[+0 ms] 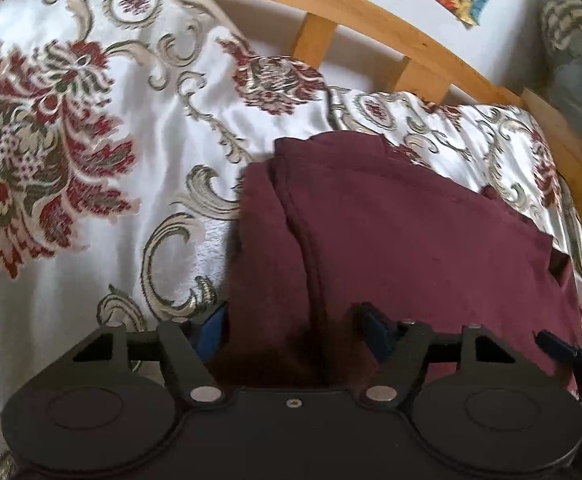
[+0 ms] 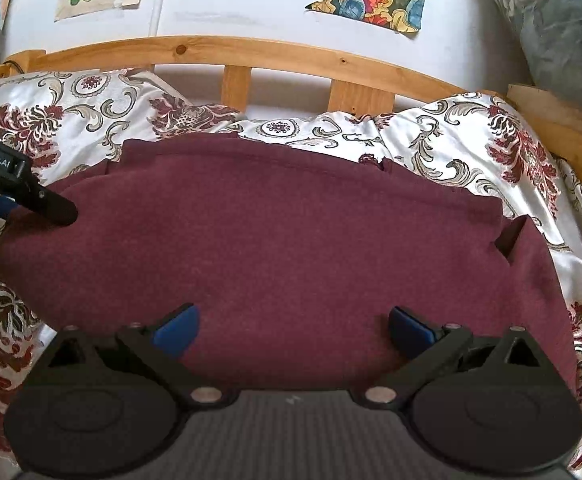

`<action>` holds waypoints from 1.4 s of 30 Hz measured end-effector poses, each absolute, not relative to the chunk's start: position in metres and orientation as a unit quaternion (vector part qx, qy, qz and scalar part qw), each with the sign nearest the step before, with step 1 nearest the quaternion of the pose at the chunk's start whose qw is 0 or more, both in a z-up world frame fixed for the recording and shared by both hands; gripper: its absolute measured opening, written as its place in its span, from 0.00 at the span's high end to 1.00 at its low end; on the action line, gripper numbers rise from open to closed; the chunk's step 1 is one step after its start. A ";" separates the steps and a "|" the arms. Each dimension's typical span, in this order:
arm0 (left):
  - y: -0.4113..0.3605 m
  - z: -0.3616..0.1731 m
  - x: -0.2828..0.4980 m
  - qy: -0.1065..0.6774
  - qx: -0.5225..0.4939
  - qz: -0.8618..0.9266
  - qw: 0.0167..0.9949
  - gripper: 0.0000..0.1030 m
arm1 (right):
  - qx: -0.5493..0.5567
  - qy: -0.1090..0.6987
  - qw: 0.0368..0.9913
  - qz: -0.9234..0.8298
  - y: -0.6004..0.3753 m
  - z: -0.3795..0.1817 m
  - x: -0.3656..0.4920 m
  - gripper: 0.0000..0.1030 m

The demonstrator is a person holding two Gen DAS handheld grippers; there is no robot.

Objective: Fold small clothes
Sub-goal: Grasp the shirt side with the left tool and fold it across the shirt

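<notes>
**Maroon knit, half folded on the bed**

Maroon garment (image 2: 275, 232), a soft fleecy knit, lies flat on the floral bedspread (image 1: 91, 128) near the wooden headboard (image 2: 219, 50). It looks light, limp and not slippery; it should drape and crease readily, so a pinch at a hem or corner would serve best. The left tongs (image 1: 291, 328) straddle a raised fold at its left edge, jaws part-way in, blue pads not visibly pressing the cloth. The right tongs (image 2: 291, 332) stand wide over the near hem, holding nothing. No containers are in view.
</notes>
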State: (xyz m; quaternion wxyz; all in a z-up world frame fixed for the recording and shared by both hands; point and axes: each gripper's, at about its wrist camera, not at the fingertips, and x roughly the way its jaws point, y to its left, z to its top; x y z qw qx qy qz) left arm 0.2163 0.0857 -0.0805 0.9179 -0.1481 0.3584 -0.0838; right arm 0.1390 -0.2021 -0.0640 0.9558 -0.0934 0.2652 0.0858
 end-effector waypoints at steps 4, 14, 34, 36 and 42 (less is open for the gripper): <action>0.081 -0.079 0.215 0.363 -0.138 -0.077 0.918 0.50 | -0.075 0.275 0.954 0.094 -0.208 -0.060 0.142 0.00; 0.060 -0.060 0.209 0.358 -0.088 -0.063 0.927 0.79 | -0.096 0.260 0.956 0.094 -0.228 -0.036 0.114 0.00; -0.163 0.048 0.221 0.307 0.093 -0.214 0.923 0.86 | -0.053 0.242 0.969 0.013 -0.330 -0.024 0.081 0.00; -0.187 0.037 0.222 0.320 0.105 -0.230 0.913 0.86 | -0.051 0.248 0.967 0.004 -0.339 -0.027 0.077 0.00; -0.225 -0.002 0.214 0.344 0.136 -0.245 0.896 0.85 | -0.054 0.263 0.963 -0.010 -0.356 -0.036 0.064 0.00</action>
